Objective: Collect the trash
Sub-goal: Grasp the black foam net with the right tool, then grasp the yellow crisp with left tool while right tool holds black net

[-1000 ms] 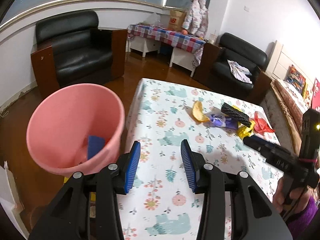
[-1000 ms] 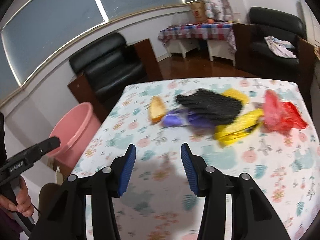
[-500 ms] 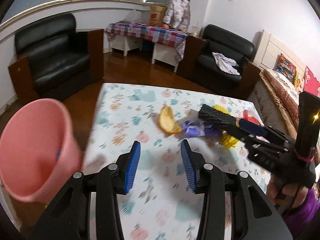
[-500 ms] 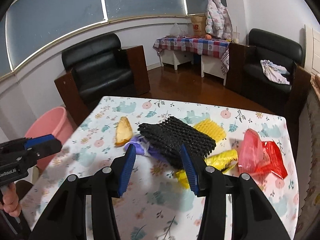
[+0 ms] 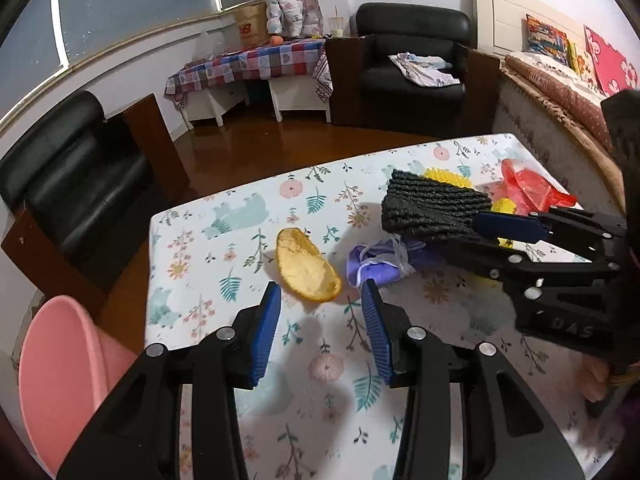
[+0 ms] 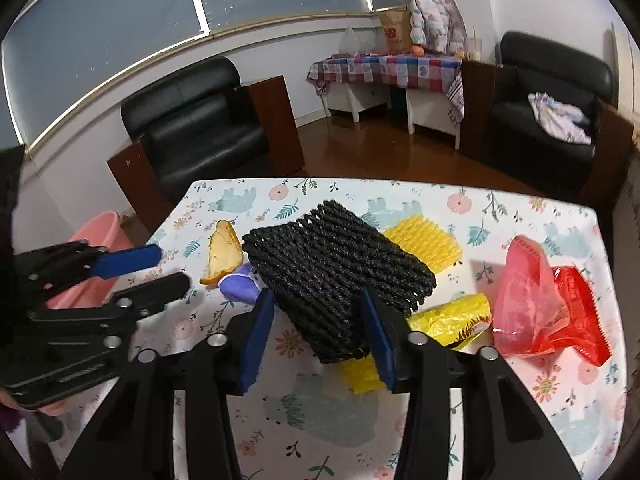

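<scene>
A yellow fruit peel [image 5: 307, 266] lies on the floral tablecloth, just beyond my open, empty left gripper [image 5: 320, 316]. A crumpled purple wrapper [image 5: 376, 260] lies to its right. My right gripper [image 6: 316, 320] is open with its jaws on either side of the near end of a black foam net [image 6: 336, 264], not closed on it. Around the net lie a yellow foam net [image 6: 424, 240], a yellow wrapper [image 6: 452, 316] and red plastic bags [image 6: 540, 304]. The pink bin [image 5: 60, 376] stands on the floor left of the table.
The table [image 5: 224, 280] with the floral cloth ends at its far edge in front of black armchairs [image 6: 196, 132]. A checked side table [image 6: 392, 68] stands at the back. A bed [image 5: 560, 96] runs along the right.
My left gripper swung right from the pink bin to the peel. My right gripper moved forward until its jaws flank the black foam net.
</scene>
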### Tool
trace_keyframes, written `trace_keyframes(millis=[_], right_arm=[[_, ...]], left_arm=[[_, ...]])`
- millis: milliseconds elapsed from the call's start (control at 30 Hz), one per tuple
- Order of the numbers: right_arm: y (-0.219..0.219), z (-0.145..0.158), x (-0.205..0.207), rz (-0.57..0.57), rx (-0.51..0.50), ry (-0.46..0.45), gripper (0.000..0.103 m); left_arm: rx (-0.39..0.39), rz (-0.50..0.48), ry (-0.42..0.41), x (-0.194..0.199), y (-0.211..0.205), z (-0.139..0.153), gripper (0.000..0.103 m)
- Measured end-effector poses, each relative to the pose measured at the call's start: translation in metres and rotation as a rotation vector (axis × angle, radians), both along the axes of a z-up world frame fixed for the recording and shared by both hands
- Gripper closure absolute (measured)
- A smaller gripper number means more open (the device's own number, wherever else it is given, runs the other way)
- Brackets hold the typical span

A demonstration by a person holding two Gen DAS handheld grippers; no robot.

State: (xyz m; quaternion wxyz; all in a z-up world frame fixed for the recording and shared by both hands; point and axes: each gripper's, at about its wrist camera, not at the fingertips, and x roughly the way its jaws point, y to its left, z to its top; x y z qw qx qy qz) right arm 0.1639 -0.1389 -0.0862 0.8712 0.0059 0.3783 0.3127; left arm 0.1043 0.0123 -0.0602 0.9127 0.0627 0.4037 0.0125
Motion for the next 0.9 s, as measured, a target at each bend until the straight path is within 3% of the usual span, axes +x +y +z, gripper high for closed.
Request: trace_keyframes(millis=[133,200,500,900], right_arm=[[-0.008,-0.004,0.005,-0.003,0.039,0.041,0.084],[-0.010,-0.005,0.007,-0.005,0.046,0.051,0.088],[-0.013,-0.003,0.004,0.006,0.055,0.055,0.090],[-0.020,0.000,0.003,0.024,0.109,0.073,0.092]], left_arm=[[0.013,-0.015,0.023,0.009,-0.002,-0.010,0.061],[0.027,-0.026,0.026,0.011,-0.005,-0.015,0.061],[0.051,-0.018,0.043,0.019,-0.003,-0.029,0.092],[-0.062,0.057,0.010,-0.011,0.009,-0.006,0.096]])
